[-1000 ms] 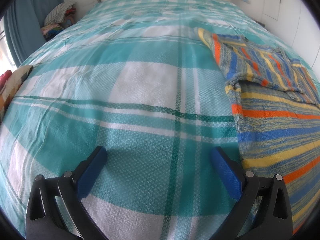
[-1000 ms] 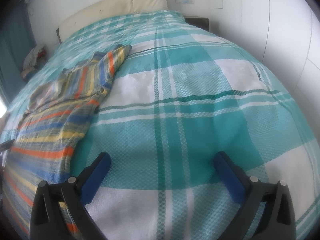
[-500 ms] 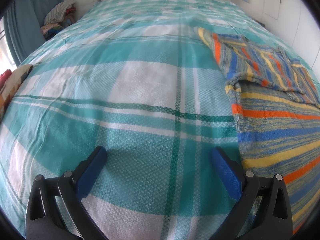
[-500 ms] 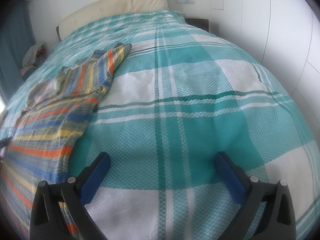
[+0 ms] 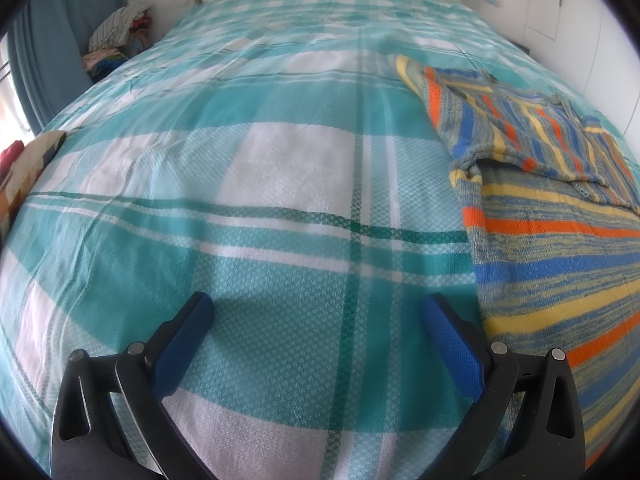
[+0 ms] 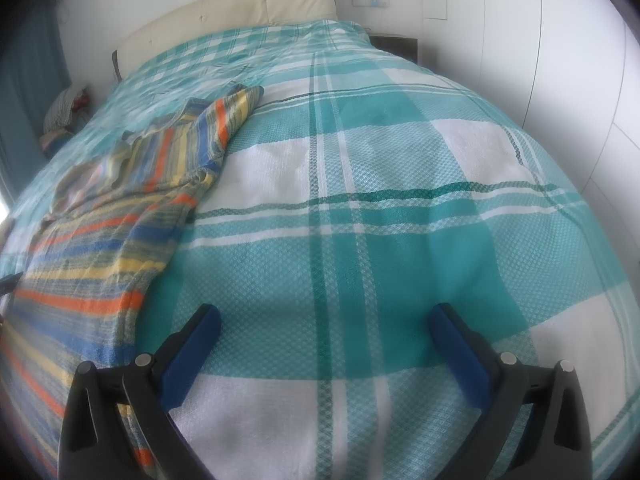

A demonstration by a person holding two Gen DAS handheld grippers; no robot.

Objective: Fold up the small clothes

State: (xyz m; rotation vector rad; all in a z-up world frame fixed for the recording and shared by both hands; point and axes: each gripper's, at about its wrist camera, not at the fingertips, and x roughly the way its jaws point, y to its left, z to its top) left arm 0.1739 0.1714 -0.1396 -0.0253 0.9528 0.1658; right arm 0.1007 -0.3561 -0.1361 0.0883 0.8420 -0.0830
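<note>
Left wrist view shows the left gripper with its blue fingers spread wide apart over the teal plaid bedspread, holding nothing; the striped knit garment lies flat on the bed just to its right, the near finger close beside the garment's edge but not on it. A sleeve looks already turned inward across the chest, its stripes running crosswise to those of the body. In the right wrist view the right gripper is likewise wide open and empty above bare bedspread, with the garment off to its left, so the piece lies between the two tools. This reads as a pause between folds: the sleeves seem dealt with and the body is not yet doubled over. The next move probably calls for both grippers to come inward to the hem corners, pinch through the knit only, not the bedspread beneath, and lift evenly so the fold lands square.
</note>
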